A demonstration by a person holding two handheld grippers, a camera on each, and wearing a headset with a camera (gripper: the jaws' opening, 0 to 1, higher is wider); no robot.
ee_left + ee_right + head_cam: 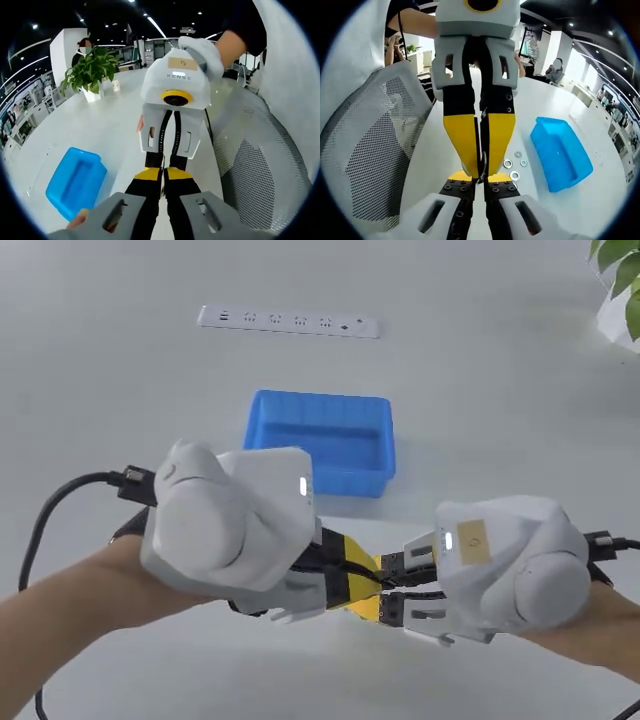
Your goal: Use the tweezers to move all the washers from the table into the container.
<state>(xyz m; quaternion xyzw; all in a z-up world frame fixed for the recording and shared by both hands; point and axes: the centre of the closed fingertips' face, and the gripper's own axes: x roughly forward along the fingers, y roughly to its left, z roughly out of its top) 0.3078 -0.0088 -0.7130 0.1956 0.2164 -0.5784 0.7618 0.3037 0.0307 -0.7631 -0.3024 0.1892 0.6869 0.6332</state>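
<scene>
One blue container sits on the white bench, with four washers just beside it and one power strip beyond it. An open office lies behind. The left gripper and right gripper meet tip to tip near the container, both pairs of fingers pressed together.

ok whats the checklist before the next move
1. Washers found: ok. Four washers lie loose beside the container.
2. Container ready: ok. It sits upright and open, and the head view shows nothing inside.
3. Tweezers gripped: cannot tell. A thin metal sliver shows between the yellow jaws of the left claw, too small to identify.
4. Claws apart: not ok. The right claw meets the left claw tip to tip.
5. Jaw state: ok. Both pairs look shut.
</scene>
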